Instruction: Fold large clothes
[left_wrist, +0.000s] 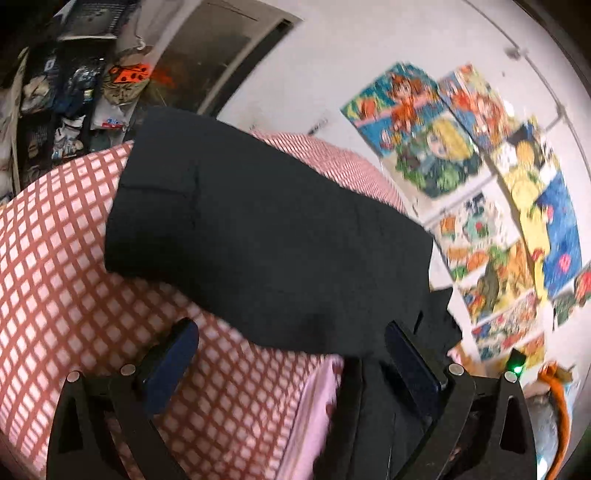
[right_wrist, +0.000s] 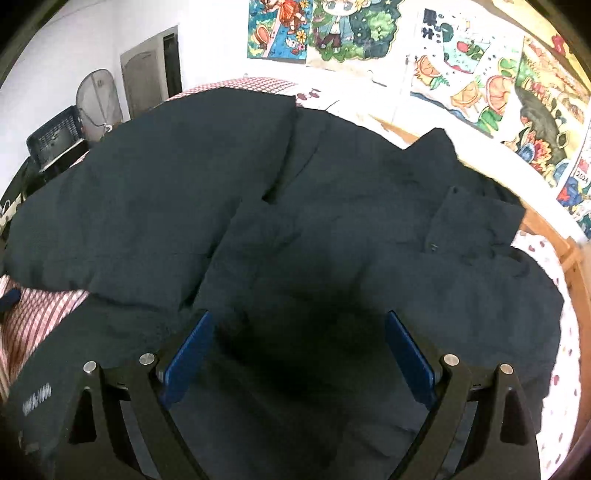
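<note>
left fingers (left_wrist: 291, 360) spread wide; right fingers (right_wrist: 299, 350) likewise, over jacket (right_wrist: 258, 206)

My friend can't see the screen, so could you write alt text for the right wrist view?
A large dark garment lies spread over a bed with a red-and-white checked cover, filling most of the view. The right hand-held gripper hovers over it, its blue-padded fingers wide apart and holding nothing. Colourful cartoon posters cover the white wall behind.
</note>
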